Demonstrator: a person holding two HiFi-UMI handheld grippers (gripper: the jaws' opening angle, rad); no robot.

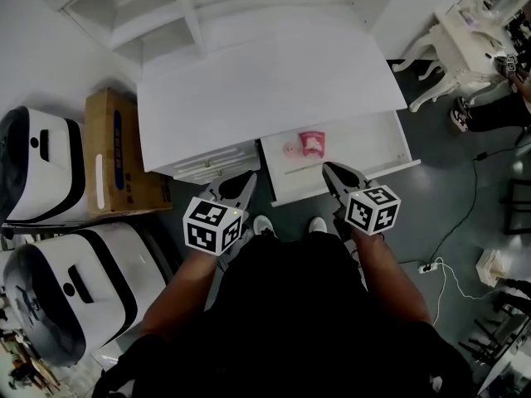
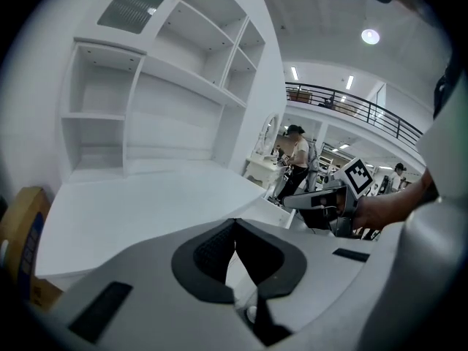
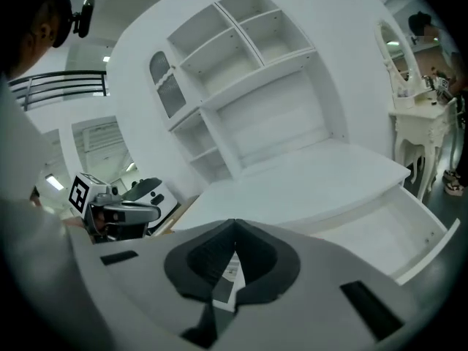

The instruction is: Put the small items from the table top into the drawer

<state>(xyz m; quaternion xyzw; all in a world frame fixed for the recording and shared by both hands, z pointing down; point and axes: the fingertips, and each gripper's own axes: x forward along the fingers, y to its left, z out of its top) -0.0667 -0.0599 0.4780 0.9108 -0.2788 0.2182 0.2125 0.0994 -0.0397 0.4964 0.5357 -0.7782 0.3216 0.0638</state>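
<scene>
The drawer (image 1: 377,149) under the right half of the white table top (image 1: 265,81) stands pulled out. Inside it lie a red-pink packet (image 1: 312,143) and a small pink round item (image 1: 289,149). My left gripper (image 1: 246,181) hovers in front of the closed left drawer (image 1: 211,166), its jaws shut with nothing between them. My right gripper (image 1: 329,170) hangs just over the open drawer's front edge, also shut and holding nothing. The left gripper view shows its shut tips (image 2: 235,221) and the right gripper (image 2: 333,194) beyond. The right gripper view shows its own shut tips (image 3: 234,224) and the open drawer (image 3: 395,229).
White shelves (image 1: 158,15) rise behind the table top. A cardboard box (image 1: 116,152) and two white-and-black cases (image 1: 37,168) (image 1: 75,297) stand at the left. A white dressing table (image 1: 469,40) and floor cables (image 1: 436,264) are at the right. My shoes (image 1: 264,224) stand below the drawer.
</scene>
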